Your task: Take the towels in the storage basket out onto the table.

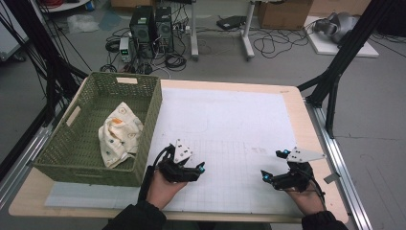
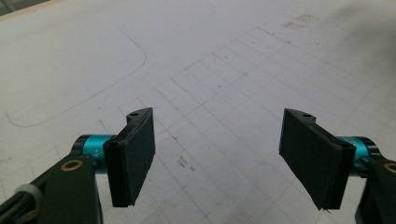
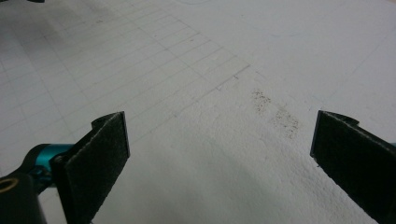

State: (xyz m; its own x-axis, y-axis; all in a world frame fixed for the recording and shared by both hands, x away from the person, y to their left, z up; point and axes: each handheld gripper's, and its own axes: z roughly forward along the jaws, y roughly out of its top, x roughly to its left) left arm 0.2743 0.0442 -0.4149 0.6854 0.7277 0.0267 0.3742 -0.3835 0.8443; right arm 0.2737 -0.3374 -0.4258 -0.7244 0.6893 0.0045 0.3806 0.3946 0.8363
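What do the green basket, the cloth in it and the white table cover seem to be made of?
Basket: looks like woven plastic or dyed wicker, matte, going by its even mesh walls.
Cloth: soft fabric, cream with small prints, crumpled in folds.
Table cover: probably paper or thin board, matte, with a drawn grid and smudges.

The left gripper point(image 2: 217, 158) looks down along its two black jaws at a white sheet point(image 2: 196, 56) that covers the table. The jaws stand wide apart with nothing between them, one rising at the lower left and the other at the lower right. Each flat black pad sits on a teal fitting point(image 2: 91, 143). Thin pencil lines form a grid point(image 2: 261, 88) across the middle and right of the sheet. A curved pencil line point(image 2: 135, 51) bends across the upper left. A small dark scuff point(image 2: 187, 163) lies between the jaws, and a faint speckled smudge point(image 2: 301, 19) lies near the top right. A strip of bare wood point(image 2: 18, 5) shows at the top left corner.
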